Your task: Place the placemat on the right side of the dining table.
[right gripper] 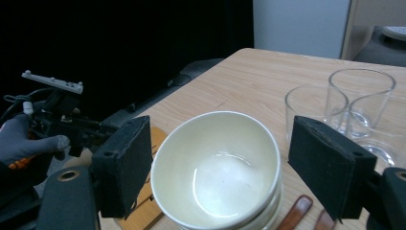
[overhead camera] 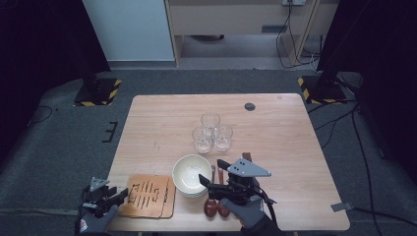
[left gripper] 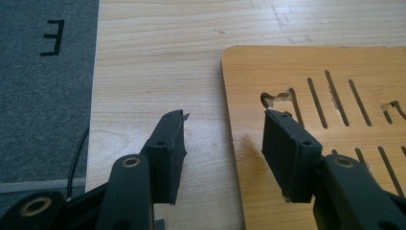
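Note:
A slotted wooden trivet lies at the table's front left, on a second board. My left gripper is open at its left edge, one jaw over the bare table and the other over the board, neither pad pressing. A stack of cream bowls sits front centre. My right gripper is open beside the stack's right, its jaws wide to either side of the top bowl and clear of it. Brown wooden spoons lie under that hand.
Three clear glasses stand clustered just behind the bowls. The wooden table has a dark round plug near its far edge. Stands with striped bases and cables sit on the grey floor beyond.

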Motion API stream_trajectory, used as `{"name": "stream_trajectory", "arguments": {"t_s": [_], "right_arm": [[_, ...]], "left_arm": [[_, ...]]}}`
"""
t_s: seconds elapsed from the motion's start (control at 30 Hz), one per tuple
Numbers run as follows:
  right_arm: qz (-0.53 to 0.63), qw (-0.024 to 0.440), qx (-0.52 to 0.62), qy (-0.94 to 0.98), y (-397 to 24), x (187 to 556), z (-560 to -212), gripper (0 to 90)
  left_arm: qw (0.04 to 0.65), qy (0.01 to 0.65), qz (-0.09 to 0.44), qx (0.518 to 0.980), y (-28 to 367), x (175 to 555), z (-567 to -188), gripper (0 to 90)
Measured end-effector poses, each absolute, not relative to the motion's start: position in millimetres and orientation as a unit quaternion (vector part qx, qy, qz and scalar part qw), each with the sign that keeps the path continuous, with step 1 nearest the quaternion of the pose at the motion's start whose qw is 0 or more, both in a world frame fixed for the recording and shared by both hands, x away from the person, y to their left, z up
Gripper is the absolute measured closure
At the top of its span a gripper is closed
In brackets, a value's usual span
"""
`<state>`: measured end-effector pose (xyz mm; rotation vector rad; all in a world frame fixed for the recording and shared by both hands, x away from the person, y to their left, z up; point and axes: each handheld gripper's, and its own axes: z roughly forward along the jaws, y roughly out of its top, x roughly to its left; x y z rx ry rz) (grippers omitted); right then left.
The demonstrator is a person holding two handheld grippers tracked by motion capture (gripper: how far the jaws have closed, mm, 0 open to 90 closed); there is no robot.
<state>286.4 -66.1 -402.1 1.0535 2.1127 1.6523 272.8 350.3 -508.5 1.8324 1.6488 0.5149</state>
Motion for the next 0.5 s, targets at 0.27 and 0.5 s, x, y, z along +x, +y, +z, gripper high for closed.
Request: {"name": "stream_trajectory", "arguments": {"t_s": [0.27, 0.5], "right_arm": [[0.577, 0.123, 0.345, 0.730, -46, 283, -398, 24.0], [0.583, 0.109, 0.320, 0.739, -15, 277, -392, 24.0]], "left_arm": [[0.309, 0.620, 0.203, 0.693, 354, 275, -510, 45.1], [0.304, 0.618, 0.208, 0.695, 354, 275, -511, 41.7]]}}
